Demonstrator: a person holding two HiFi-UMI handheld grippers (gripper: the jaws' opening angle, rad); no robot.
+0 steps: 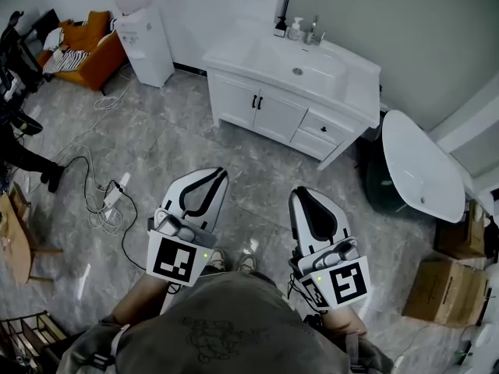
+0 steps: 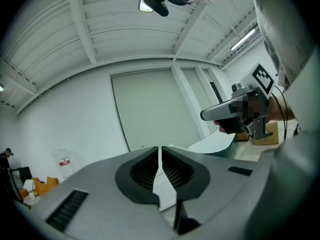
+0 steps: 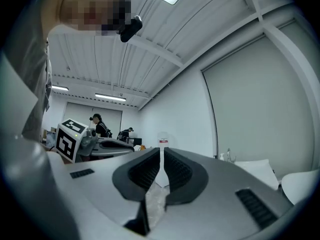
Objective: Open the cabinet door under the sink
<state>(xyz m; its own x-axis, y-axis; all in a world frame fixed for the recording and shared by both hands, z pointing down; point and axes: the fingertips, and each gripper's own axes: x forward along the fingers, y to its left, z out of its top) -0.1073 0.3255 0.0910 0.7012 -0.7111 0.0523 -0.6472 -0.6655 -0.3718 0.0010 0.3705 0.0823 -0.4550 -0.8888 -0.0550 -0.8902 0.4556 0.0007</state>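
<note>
Task progress: not started. The cabinet doors (image 1: 274, 115) under the sink (image 1: 300, 65) are both closed and sit flush with the white cabinet front. Their two dark handles (image 1: 257, 100) stand side by side where the doors meet. Neither gripper is in contact with them. Every step is left to do: approach, grip a handle, swing the door out.

Location of the task's thing: the sink cabinet stands against the far wall, well apart from the person, with a stretch of grey tiled floor (image 1: 179, 139) between. A white bathtub (image 1: 421, 166) stands to its right and a water dispenser (image 1: 144, 37) to its left.

Pose: the left gripper (image 1: 206, 179) and the right gripper (image 1: 306, 196) are held low, close to the person's body, side by side and roughly parallel. Both point forward toward the cabinet and tilt slightly upward, as their own views show wall and ceiling.

Finger state: on the left gripper the jaws are brought together with only a thin slit between the pads, and nothing is held. The right gripper shows the same condition: jaws together, nothing between them.

Likely next requirement: move forward and part one pair of jaws before reaching a handle.
</note>
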